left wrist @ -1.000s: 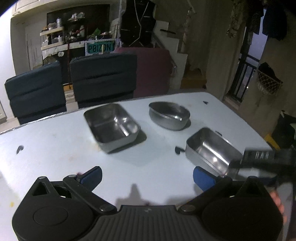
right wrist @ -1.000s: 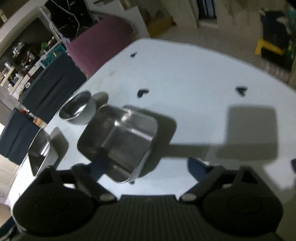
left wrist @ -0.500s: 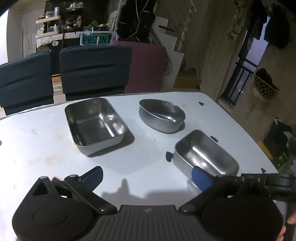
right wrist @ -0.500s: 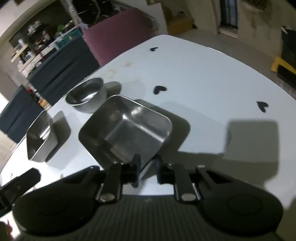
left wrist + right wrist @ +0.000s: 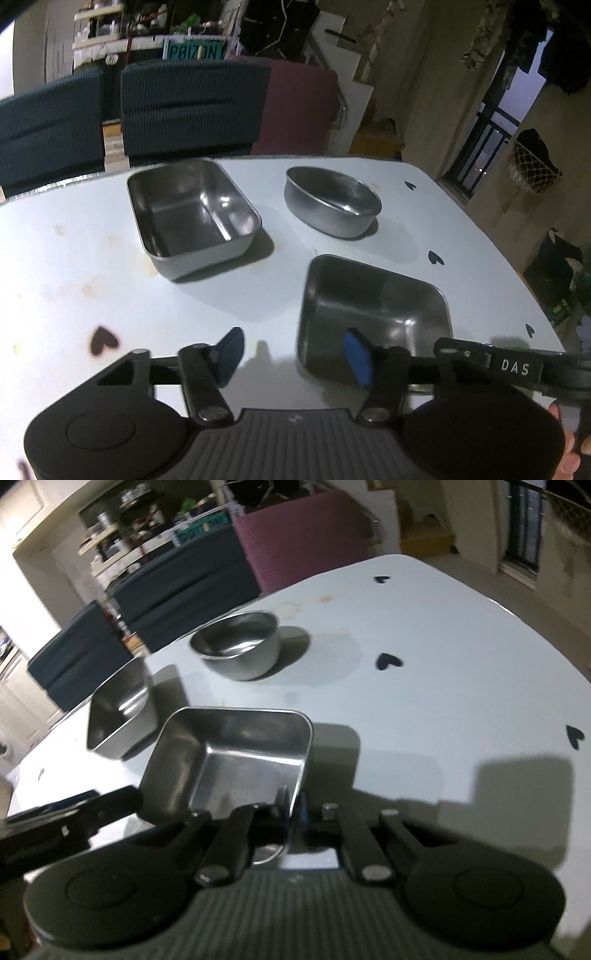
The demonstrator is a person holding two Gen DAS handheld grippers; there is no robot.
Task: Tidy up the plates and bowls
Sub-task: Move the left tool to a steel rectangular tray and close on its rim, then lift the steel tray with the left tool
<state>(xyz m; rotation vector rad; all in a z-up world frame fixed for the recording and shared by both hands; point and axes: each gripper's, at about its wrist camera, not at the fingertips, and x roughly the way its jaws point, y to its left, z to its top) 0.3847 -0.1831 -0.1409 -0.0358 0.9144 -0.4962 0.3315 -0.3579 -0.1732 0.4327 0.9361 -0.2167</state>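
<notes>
Right tool [image 5: 293, 810]: clamped on near rectangular tin [image 5: 236, 753] wall. Left tool [image 5: 293, 350]: wide open, empty. Round bowl [image 5: 332, 201], second tin [image 5: 192, 214]: far tabletop [image 5: 74, 266].

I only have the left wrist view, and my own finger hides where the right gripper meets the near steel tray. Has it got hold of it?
Observer: Yes. In the right wrist view the right gripper is shut on the near steel tray, with one finger inside the wall and one outside.
Operator: Which wall?
Observer: The one on the side away from the far steel tray, close to the near corner.
</notes>
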